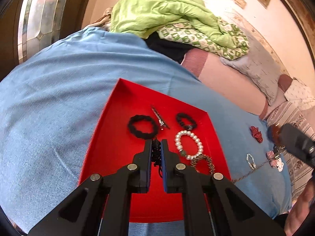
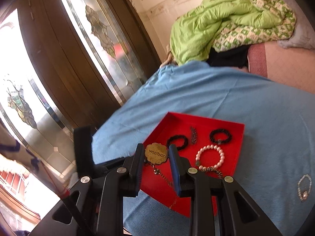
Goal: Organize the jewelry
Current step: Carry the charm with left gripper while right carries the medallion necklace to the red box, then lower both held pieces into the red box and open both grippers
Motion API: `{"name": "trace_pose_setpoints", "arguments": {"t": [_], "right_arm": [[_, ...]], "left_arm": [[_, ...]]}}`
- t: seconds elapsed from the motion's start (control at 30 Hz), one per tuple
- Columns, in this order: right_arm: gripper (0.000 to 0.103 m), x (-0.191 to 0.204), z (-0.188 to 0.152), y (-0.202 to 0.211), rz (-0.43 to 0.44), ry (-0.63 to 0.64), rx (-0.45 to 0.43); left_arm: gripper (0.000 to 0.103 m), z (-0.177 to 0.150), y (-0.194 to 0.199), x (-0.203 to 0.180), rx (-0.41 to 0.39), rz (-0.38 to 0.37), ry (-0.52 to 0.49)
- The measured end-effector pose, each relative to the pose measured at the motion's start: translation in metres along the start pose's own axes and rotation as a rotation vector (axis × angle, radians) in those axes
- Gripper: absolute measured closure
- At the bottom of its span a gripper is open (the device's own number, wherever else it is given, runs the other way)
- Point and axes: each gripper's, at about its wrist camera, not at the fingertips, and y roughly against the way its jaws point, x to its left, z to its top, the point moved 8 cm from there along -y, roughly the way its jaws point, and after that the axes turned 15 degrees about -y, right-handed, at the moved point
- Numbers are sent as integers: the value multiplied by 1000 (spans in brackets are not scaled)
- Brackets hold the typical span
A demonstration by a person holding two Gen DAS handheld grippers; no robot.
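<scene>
A red tray (image 1: 110, 137) lies on a blue cloth; it also shows in the right wrist view (image 2: 232, 153). In it are two black hair ties (image 1: 140, 126) (image 1: 186, 121), a metal hair clip (image 1: 158, 118), a pearl bracelet (image 1: 189, 144) and a leopard-print band (image 1: 206, 162). My left gripper (image 1: 156, 143) is shut on a black beaded piece (image 1: 156, 151) above the tray. My right gripper (image 2: 155, 151) is shut on a round gold tag (image 2: 156, 153) with a chain (image 2: 165, 179) hanging over the tray's near edge.
On the blue cloth (image 1: 59, 118) right of the tray lie a red beaded piece (image 1: 256, 133), a small pearl bracelet (image 1: 250, 160) and pink and white pieces (image 1: 275, 160). A green quilt (image 1: 167, 15) and pillows lie behind. A glass door (image 2: 78, 59) stands left.
</scene>
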Motion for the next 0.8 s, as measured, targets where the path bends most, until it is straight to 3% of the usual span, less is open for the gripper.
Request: {"name": "trace_pose_setpoints", "arguments": {"t": [0.13, 0.37, 0.8], "right_arm": [[76, -7, 3, -18, -28, -12, 22], [76, 1, 26, -16, -28, -1, -14], [76, -32, -4, -59, -91, -56, 94]], "left_arm": [[95, -1, -3, 3, 10, 2, 15], [95, -2, -10, 1, 26, 0, 14], [95, -8, -24, 5, 71, 10, 32]]}}
